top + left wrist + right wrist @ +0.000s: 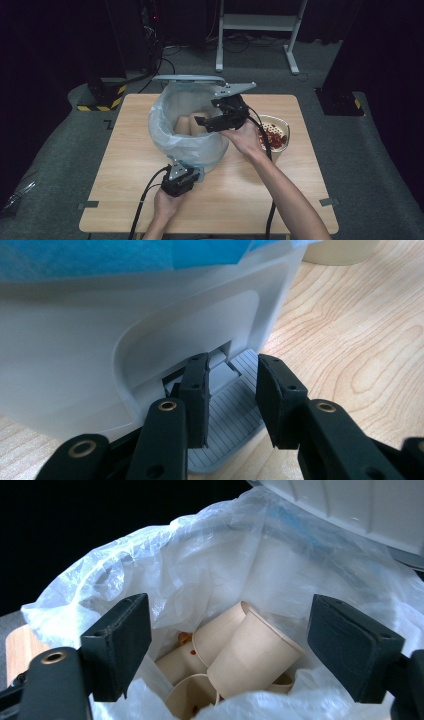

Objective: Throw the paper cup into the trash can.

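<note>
Below, paper cups (240,650) lie in the bin (187,145) under wide-open, empty right tongs (227,650).

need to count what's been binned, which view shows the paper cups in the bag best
The right gripper view: it looks straight down into the bin liner between its open tongs and shows several paper cups piled at the bottom. The high view shows just two cup tops past the liner's rim.

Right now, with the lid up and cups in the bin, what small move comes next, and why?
Probably draw the right gripper back from over the bin: its jaws are open and empty, paper cups lie in the bag, and the left gripper sits on the pedal.
</note>
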Demonstrator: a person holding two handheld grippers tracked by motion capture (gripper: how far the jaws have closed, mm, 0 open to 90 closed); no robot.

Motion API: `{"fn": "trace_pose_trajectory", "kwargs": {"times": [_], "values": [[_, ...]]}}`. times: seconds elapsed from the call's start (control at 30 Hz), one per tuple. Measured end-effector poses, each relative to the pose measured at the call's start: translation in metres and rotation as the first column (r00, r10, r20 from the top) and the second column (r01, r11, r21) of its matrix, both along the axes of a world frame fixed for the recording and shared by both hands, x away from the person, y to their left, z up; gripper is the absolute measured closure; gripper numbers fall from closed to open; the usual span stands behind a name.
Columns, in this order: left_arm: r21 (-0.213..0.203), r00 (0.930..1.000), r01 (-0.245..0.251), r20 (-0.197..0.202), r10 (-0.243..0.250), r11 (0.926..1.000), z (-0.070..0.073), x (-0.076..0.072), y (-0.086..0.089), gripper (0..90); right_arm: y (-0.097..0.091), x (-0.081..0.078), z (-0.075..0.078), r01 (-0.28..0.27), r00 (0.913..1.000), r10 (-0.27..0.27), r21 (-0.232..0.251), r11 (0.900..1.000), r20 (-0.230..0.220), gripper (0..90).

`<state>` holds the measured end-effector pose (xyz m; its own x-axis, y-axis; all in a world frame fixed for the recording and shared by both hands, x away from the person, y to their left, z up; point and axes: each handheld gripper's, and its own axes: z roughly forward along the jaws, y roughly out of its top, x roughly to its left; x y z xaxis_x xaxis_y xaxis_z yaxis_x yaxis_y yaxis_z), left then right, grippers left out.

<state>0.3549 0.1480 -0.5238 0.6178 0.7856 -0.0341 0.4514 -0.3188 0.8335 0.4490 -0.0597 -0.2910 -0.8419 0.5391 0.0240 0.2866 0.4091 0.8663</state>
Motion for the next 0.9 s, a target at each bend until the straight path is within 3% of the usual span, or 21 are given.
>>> {"fn": "trace_pose_trajectory", "kwargs": {"times": [0.27, 0.9], "values": [[0.0, 1.0, 0.0, 0.0, 0.0, 1.0, 0.0, 0.0, 0.0, 66.5, -0.026, -0.01, 0.001, 0.022, 0.9994, -0.024, 0.062, 0.9978, 0.025, 24.5], [-0.001, 1.0, -0.002, 0.0, 0.002, 1.0, 0.0, 0.0, -0.001, 66.5, -0.079, -0.031, -0.015, 0.102, 0.9926, -0.108, 0.105, 0.9892, 0.054, 31.1]]}}
